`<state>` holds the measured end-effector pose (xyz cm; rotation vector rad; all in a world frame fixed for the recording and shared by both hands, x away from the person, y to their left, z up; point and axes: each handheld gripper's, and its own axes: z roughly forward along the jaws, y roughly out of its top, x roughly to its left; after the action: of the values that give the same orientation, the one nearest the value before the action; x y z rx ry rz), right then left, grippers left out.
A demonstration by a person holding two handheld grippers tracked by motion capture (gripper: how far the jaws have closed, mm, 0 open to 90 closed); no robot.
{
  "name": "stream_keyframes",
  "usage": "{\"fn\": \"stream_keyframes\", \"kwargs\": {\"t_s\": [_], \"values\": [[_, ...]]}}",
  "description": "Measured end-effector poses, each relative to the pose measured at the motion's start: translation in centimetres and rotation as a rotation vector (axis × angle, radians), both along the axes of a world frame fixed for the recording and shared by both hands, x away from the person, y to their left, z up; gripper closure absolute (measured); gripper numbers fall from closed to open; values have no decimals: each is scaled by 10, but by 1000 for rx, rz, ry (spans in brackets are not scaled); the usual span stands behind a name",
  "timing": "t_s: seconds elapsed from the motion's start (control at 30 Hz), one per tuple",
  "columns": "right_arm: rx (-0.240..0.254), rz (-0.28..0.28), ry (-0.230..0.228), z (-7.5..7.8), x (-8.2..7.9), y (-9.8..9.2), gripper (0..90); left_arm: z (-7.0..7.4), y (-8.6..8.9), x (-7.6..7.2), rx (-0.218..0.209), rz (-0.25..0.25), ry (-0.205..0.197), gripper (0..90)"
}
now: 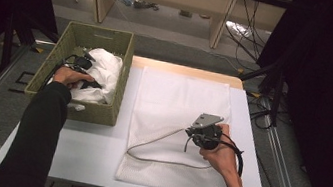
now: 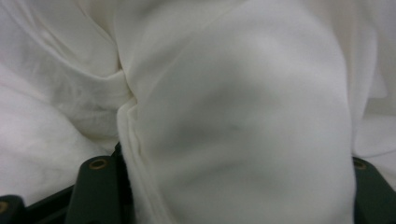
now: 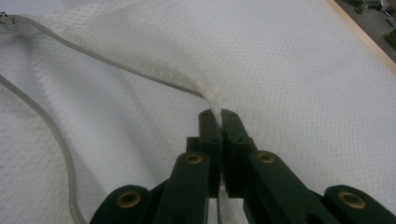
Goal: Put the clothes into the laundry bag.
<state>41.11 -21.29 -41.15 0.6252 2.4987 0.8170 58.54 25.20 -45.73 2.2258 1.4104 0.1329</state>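
Two soft, light pieces: the left hand-held gripper [image 1: 86, 81] has a fold of white cloth [image 2: 243, 121] between half-closed jaws in the basket [image 1: 55, 48], while the right hand-held gripper [image 3: 219, 116] pinches the mesh bag [image 3: 289, 65] on the desk [image 1: 89, 149].

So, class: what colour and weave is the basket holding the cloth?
Olive-green woven wicker basket; clearest in the high view.

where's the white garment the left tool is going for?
In the high view the white garment lies bunched inside the woven basket at the table's left, beside the mesh bag. The left tool is down in it, a fold between its jaws.
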Motion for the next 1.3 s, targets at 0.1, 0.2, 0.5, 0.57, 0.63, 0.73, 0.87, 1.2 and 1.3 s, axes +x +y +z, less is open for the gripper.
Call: {"fn": "stream_keyframes", "kwargs": {"t_s": [0.1, 0.2, 0.5, 0.57, 0.63, 0.73, 0.87, 1.2, 1.3], "values": [[6, -9, 9, 0, -1, 0, 894, -3, -3, -2, 16, 26, -24, 307], [4, -12, 7, 0, -2, 0, 894, -10, -17, -2, 38, 83, -28, 127], [11, -25, 12, 0, -3, 1, 894, -3, -16, 1, 84, 81, -18, 382], [-3, -3, 14, 2, -1, -2, 894, -1, -12, -1, 44, 96, -11, 447], [2, -6, 15, 2, -1, -3, 894, -1, -5, -1, 2, 122, -18, 497], [18, -28, 21, 3, -3, -3, 894, -1, 9, -3, -72, 138, -38, 542], [12, -14, 15, 4, -1, -6, 894, 6, 14, -5, -123, 155, -50, 578], [37, -41, 16, 3, -2, -8, 895, 61, 26, -16, -424, 230, -207, 591], [30, -28, 17, 4, -2, -8, 895, 84, 25, -21, -416, 212, -244, 588]]}}
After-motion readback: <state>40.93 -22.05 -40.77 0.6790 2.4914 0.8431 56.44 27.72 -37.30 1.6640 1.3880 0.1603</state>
